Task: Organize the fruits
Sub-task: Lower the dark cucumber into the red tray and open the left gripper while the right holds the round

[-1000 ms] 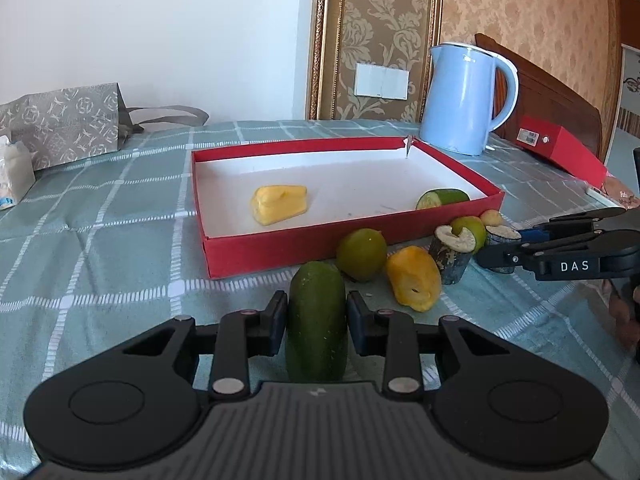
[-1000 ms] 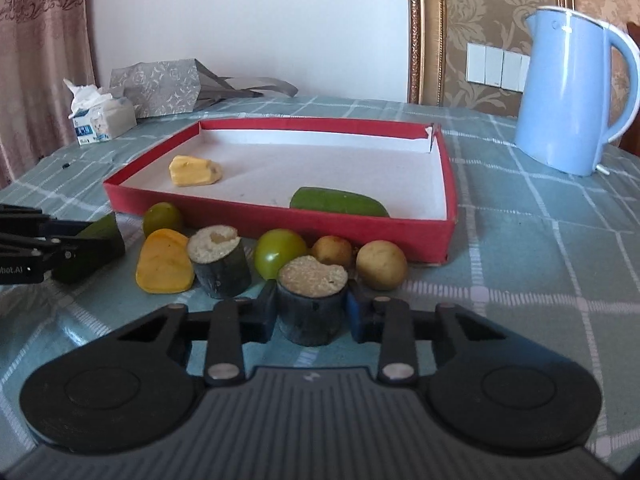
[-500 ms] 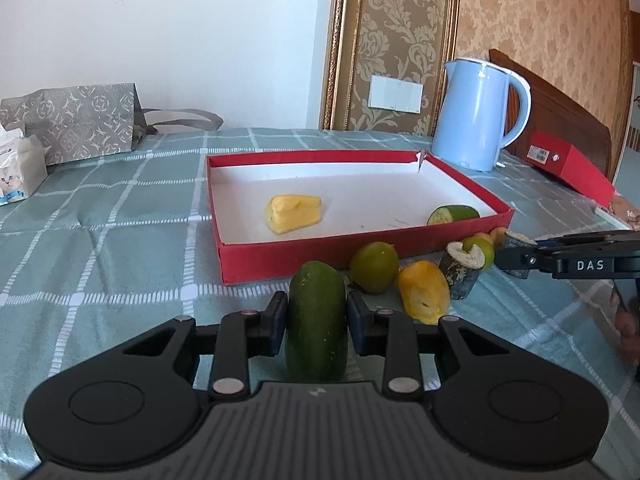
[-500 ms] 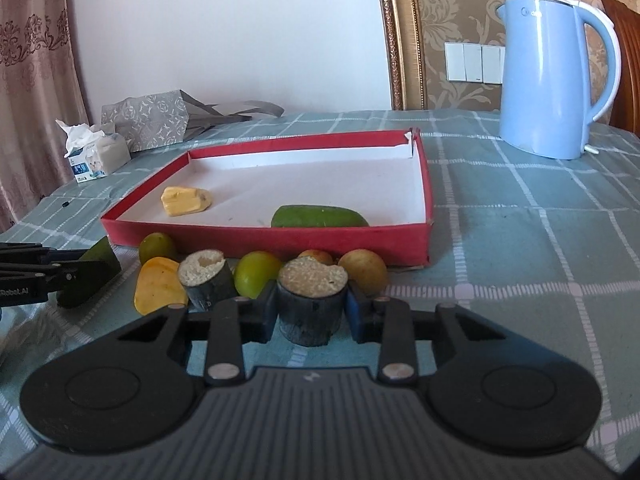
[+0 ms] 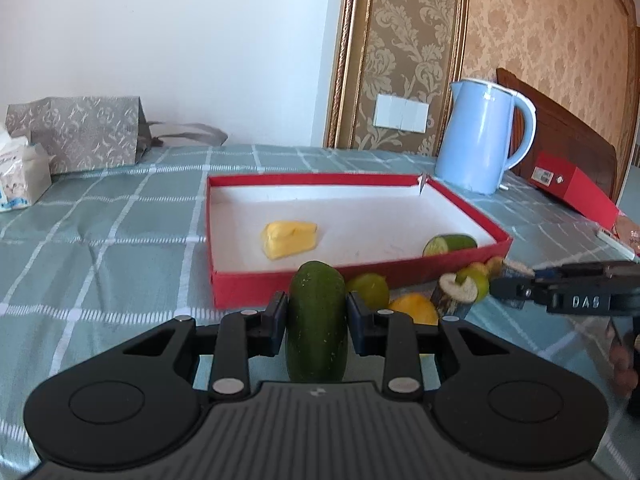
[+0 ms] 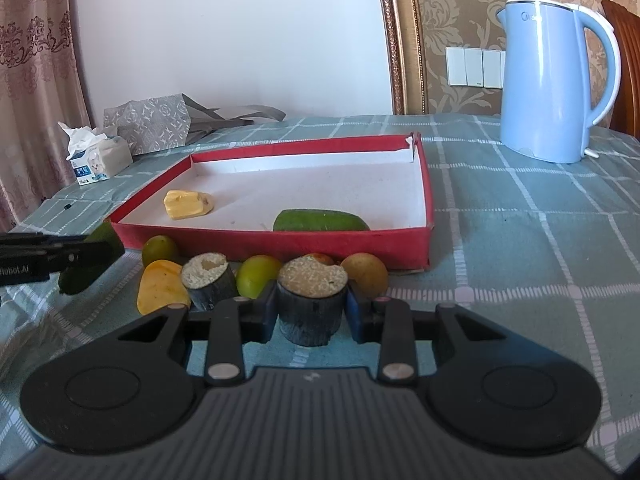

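Vs. a sec ago: both views sit a bit higher, more wall showing, red tray (image 5: 360, 280) lower in frame; fruit layout on the cloth unchanged, both grips unchanged.

Dark green cucumber piece (image 5: 316, 324): smooth skin, rounded end up, standing between the pads, in front of tray's near wall, not in it. Dark sugarcane chunk (image 6: 312, 300): blackish bark, pale fibrous cut top, likewise outside tray, beside round fruits.

In tray: yellow wedge (image 5: 290, 238) and green cucumber half (image 6: 320, 221).

Left gripper (image 5: 316, 326) narrow, clamped on cucumber piece. Right gripper (image 6: 312, 312) narrow, clamped on sugarcane chunk.
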`<state>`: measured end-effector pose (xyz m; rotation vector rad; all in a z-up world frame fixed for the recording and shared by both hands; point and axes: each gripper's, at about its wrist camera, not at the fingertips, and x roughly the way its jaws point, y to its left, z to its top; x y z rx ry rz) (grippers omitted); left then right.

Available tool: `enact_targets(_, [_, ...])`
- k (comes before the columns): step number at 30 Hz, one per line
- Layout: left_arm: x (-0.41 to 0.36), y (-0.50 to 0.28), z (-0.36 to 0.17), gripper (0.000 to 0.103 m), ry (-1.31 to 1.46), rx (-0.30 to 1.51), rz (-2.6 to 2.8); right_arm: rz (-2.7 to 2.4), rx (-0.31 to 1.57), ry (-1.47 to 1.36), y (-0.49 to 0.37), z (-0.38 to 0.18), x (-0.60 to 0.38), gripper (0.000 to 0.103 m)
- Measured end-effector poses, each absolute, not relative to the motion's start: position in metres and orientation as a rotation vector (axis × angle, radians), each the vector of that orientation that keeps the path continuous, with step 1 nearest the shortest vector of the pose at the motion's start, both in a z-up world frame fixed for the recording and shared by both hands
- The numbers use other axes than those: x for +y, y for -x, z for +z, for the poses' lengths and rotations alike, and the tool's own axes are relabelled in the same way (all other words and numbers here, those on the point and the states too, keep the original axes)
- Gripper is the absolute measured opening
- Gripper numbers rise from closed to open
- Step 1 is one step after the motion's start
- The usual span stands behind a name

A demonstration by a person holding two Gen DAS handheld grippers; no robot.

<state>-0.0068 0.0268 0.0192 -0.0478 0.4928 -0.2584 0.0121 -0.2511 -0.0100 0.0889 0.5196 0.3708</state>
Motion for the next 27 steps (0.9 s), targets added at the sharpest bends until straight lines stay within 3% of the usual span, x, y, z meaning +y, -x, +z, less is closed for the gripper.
enact_targets(10, [0.001, -0.043, 0.040, 0.031, 0.037, 0.470, -0.258, 0.373, 0.519, -0.091, -0.013, -0.010, -0.251, 0.032])
enact_targets(27, [-0.028, -0.138, 0.020, 0.031, 0.052, 0.573, -0.178, 0.381, 0.519, -0.090, -0.012, -0.010, -0.251, 0.032])
